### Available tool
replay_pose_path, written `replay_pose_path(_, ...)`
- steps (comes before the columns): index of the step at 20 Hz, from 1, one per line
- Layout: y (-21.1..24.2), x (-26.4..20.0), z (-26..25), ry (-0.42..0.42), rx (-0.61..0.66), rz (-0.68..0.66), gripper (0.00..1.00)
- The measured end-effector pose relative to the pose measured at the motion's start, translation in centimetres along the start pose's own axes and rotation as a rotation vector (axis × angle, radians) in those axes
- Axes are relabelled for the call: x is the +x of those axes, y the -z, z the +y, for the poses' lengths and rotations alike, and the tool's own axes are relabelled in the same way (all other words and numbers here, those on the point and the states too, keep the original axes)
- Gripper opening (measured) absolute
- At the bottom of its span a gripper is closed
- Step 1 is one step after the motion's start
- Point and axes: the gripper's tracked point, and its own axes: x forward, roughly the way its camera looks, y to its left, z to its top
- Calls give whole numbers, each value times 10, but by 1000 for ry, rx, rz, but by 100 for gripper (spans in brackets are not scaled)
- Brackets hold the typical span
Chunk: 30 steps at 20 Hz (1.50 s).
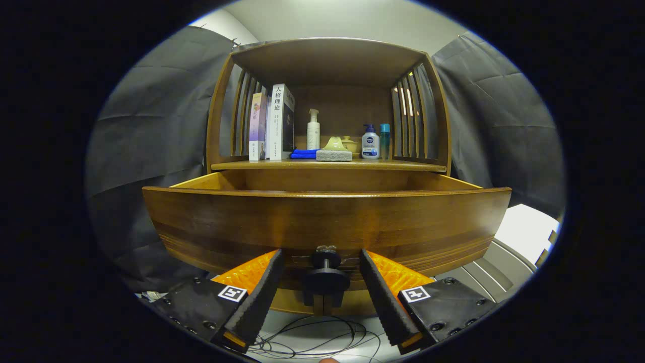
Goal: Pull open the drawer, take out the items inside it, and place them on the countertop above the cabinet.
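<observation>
The wooden drawer (pixel 326 222) stands pulled out of the cabinet, its broad front panel facing me. Its inside is hidden behind the front panel. A dark round knob (pixel 325 278) sits low on the drawer front, right between my fingers. My gripper (pixel 321 259) is open, one finger on each side of the knob with a gap to it. Above the drawer lies the countertop (pixel 403 164), holding a blue cloth (pixel 304 153), a grey sponge (pixel 333 155), and a yellowish lidded pot (pixel 347 144).
Two books (pixel 274 123) stand at the countertop's left. A white pump bottle (pixel 313 131), a lotion bottle (pixel 370 143) and a teal tube (pixel 385 140) stand further back. Slatted side walls enclose the shelf. Black cables (pixel 312 338) lie on the floor below.
</observation>
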Motion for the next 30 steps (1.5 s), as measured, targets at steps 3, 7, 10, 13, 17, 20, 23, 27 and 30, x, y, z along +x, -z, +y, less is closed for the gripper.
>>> replay_pose_path(3,-1,0,0,3,-6,0,95)
replay_pose_path(7,-3,4,1,4,-4,-1,96)
replay_pose_path(10,-7,17,2,8,7,11,95)
replay_pose_path(13,-11,31,1,13,-9,17,95)
replay_pose_path(17,-16,43,1,13,-3,12,96)
replay_pose_path(20,-19,59,2,19,-2,17,96)
replay_pose_path(23,-23,73,3,25,2,22,96)
replay_pose_path(27,-27,92,5,33,12,20,96)
replay_pose_path(30,-30,106,5,33,26,15,96)
